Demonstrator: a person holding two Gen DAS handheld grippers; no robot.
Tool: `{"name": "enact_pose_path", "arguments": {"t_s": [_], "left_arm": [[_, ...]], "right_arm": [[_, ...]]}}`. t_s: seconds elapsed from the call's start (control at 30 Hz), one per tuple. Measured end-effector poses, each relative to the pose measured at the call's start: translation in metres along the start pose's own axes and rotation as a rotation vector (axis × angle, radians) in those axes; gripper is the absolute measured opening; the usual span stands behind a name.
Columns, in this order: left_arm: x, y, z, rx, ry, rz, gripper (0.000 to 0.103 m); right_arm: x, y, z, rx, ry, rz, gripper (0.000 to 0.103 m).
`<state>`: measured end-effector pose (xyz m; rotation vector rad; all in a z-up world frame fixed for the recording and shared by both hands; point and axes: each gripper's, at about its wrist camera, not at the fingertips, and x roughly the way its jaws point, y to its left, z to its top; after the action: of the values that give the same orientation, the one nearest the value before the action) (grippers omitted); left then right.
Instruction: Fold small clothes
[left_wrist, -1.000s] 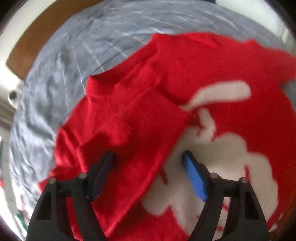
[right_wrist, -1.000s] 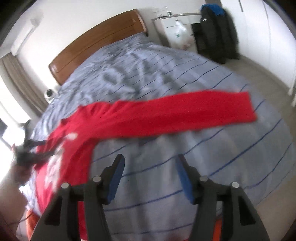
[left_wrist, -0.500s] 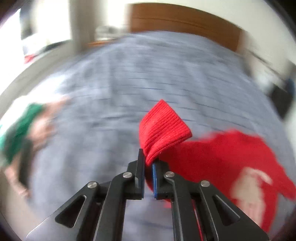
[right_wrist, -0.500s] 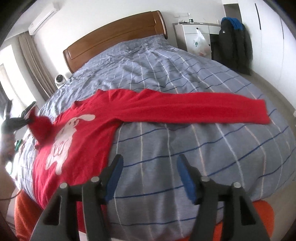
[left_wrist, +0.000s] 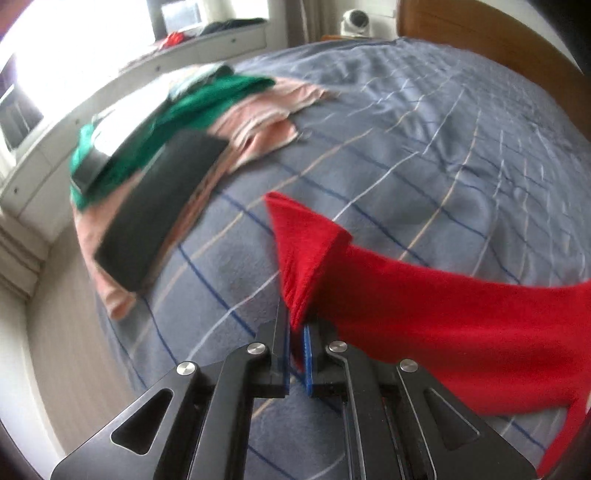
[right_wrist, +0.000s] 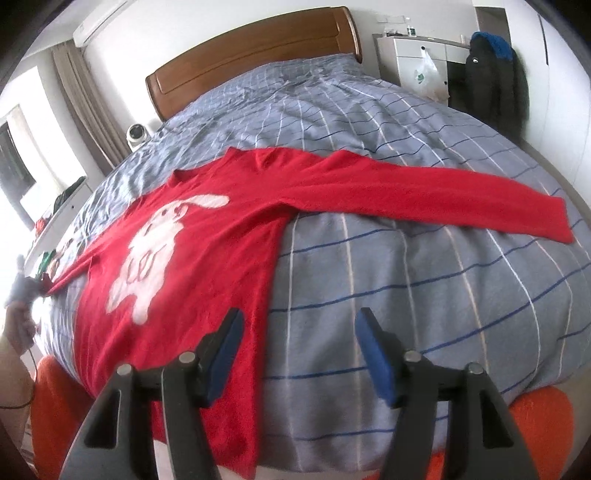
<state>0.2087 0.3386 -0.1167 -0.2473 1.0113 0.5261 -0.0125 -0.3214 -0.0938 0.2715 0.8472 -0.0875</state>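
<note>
Left tool (left_wrist: 295, 334) now clamped on red sweater (right_wrist: 192, 236) cuff, sleeve drawn out toward frame left. Right tool (right_wrist: 299, 354) apart, empty. Sweater spread flat on bed (right_wrist: 424, 280); folding can start.

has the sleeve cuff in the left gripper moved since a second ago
Yes. The left gripper has drawn the cuff outward, off the red sweater body and out over bare bedspread, toward the folded clothes pile.
</note>
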Motion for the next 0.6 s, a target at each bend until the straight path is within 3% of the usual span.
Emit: {"name": "enact_pose_path", "arguments": {"t_s": [0.1,0.17,0.23,0.27,0.33,0.4,0.5,0.6], "left_arm": [[-0.001,0.001,-0.001,0.005,0.012,-0.006,0.006],[-0.003,0.0,0.002,0.03,0.026,0.013,0.016],[-0.01,0.006,0.001,0.055,0.038,0.074,0.047],[-0.017,0.012,-0.002,0.061,0.035,0.112,0.074],[-0.035,0.022,-0.008,0.099,0.0,0.162,0.078],[-0.056,0.019,-0.012,0.19,-0.037,0.161,0.078],[-0.092,-0.012,-0.008,0.361,-0.111,0.011,0.082],[-0.115,-0.068,0.004,0.52,-0.125,-0.241,0.099]], "right_arm": [[0.001,0.003,-0.004,-0.014,0.012,-0.001,0.062],[0.002,0.004,-0.006,-0.023,0.019,-0.007,0.062],[0.001,0.004,-0.005,-0.036,0.02,-0.023,0.062],[0.001,0.002,-0.004,-0.042,0.02,-0.029,0.062],[-0.002,-0.005,0.001,-0.053,0.02,-0.04,0.071],[-0.006,-0.014,0.013,-0.069,0.018,-0.049,0.075],[-0.006,-0.024,0.043,-0.109,0.01,-0.066,0.076],[0.005,-0.023,0.101,-0.156,-0.009,-0.047,0.081]]}}
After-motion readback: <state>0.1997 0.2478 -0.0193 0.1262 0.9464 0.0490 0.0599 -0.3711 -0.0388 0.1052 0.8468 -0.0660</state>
